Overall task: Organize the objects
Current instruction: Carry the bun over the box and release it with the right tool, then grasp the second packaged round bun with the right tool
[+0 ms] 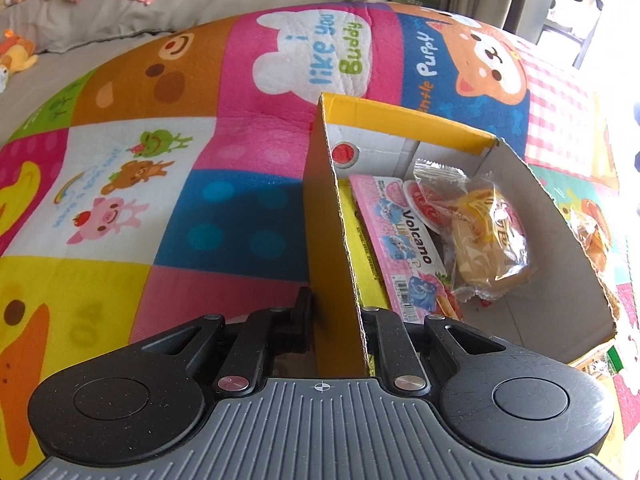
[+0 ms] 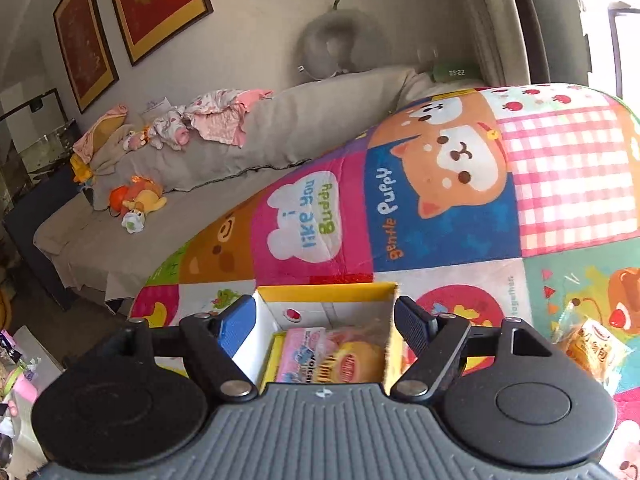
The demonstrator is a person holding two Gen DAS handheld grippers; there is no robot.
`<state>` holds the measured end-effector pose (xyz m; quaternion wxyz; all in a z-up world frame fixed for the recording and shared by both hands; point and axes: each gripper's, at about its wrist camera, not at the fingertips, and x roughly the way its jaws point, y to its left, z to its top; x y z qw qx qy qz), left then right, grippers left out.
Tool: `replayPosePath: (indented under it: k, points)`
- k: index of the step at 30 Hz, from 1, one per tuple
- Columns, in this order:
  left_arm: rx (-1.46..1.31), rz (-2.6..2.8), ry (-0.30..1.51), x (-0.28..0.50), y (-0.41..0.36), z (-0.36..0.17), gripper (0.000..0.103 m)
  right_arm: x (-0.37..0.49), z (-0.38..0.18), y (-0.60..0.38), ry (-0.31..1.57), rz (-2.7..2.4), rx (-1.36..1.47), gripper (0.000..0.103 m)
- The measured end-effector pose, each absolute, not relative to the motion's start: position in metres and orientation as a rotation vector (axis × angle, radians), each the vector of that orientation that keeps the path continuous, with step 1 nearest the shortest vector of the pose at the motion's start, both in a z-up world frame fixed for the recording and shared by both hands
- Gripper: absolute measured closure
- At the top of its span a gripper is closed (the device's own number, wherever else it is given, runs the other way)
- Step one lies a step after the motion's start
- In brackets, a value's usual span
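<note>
The open yellow cardboard box (image 1: 408, 128) is sitting on the patchwork play mat (image 1: 160, 160), its torn right wall (image 1: 560, 248) standing ragged. Inside it, a pink Volcano snack packet (image 1: 400, 248) is lying along the left side, and a clear-wrapped bun (image 1: 484, 240) is resting beside it to the right, touching it. My left jaws (image 1: 336, 320) are pinching the box's near left wall, one finger outside and one inside, closed tight on the cardboard. My right jaws (image 2: 324, 320) are standing wide open with nothing in them, hovering over the near end of the box, the bun directly under the gap. Another wrapped bun (image 2: 592, 344) is lying on the mat just right of the box. The mat is lying open to the left and far of the box, reaching a grey cushioned sofa (image 2: 200, 168).
</note>
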<state>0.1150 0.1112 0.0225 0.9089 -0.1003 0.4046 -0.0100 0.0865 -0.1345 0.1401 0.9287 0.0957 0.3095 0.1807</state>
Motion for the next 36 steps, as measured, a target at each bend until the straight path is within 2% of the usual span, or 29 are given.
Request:
replayPosePath:
  k: [8,21,29,36]
  points:
    - [-0.210,-0.017,0.834,0.115,0.111,0.023,0.088,0.054,0.113,-0.202,0.666,0.219,0.096,0.018]
    - [-0.188,-0.009,0.838,0.114,0.108,0.023,0.088,0.016,0.052,-0.271,0.791,0.045,0.034,0.017]
    - [-0.187,-0.009,0.839,0.113,0.108,0.024,0.088,0.033,0.048,-0.279,0.753,0.020,-0.019,0.017]
    - [-0.186,-0.010,0.839,0.113,0.108,0.023,0.088,0.084,0.050,-0.285,0.726,0.030,-0.100,0.017]
